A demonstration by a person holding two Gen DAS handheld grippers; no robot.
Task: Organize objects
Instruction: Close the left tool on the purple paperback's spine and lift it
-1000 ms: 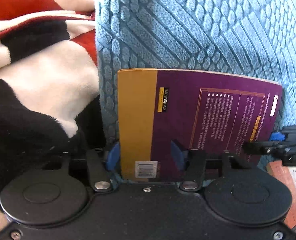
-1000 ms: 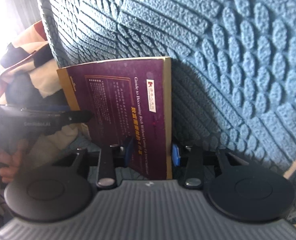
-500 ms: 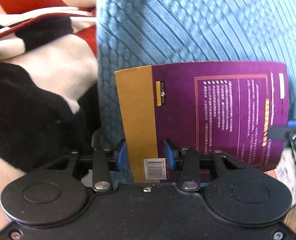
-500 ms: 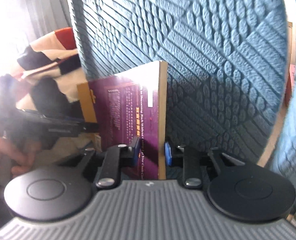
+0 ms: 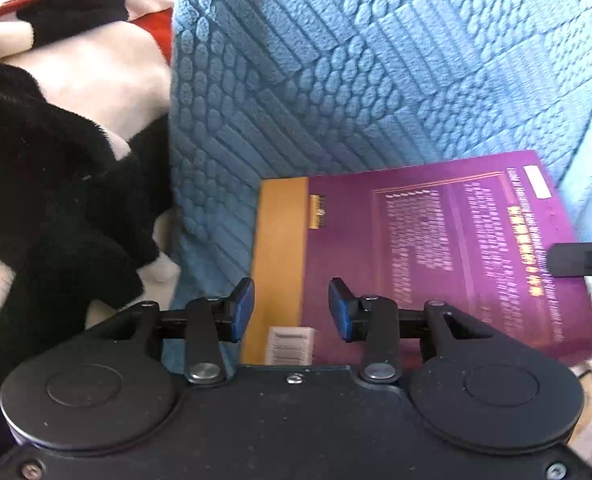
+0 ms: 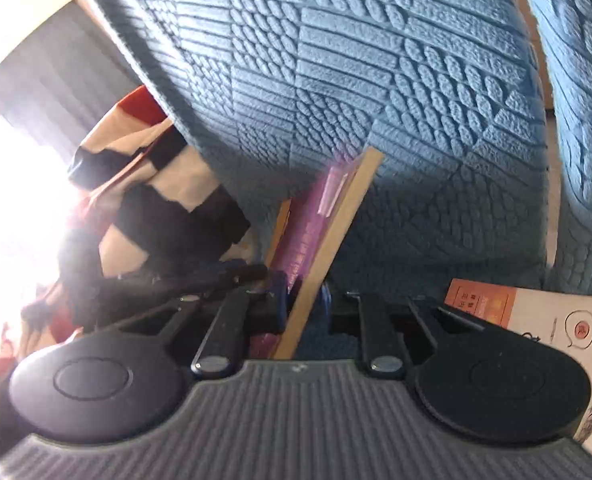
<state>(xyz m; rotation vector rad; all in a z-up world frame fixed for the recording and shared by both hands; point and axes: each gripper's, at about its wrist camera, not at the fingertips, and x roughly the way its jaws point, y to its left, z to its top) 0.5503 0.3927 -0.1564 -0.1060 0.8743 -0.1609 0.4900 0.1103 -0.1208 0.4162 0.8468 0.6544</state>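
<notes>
Blue quilted cushions (image 5: 376, 80) fill the background, with a red, white and black blanket (image 5: 63, 128) beside them. A purple book (image 5: 436, 248) is leaned against a cushion. Its ochre spine edge (image 5: 279, 248) is straddled, ungripped, by the left gripper (image 5: 289, 306). Its opposite edge (image 6: 328, 248) is clamped by the just-narrowed right gripper (image 6: 302, 304). An orange-and-white book (image 6: 536, 320) lies nearby.

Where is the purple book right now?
The purple book leans against the blue cushion, with the plush blanket on its left. In the right wrist view it stands between that gripper's fingers.
</notes>
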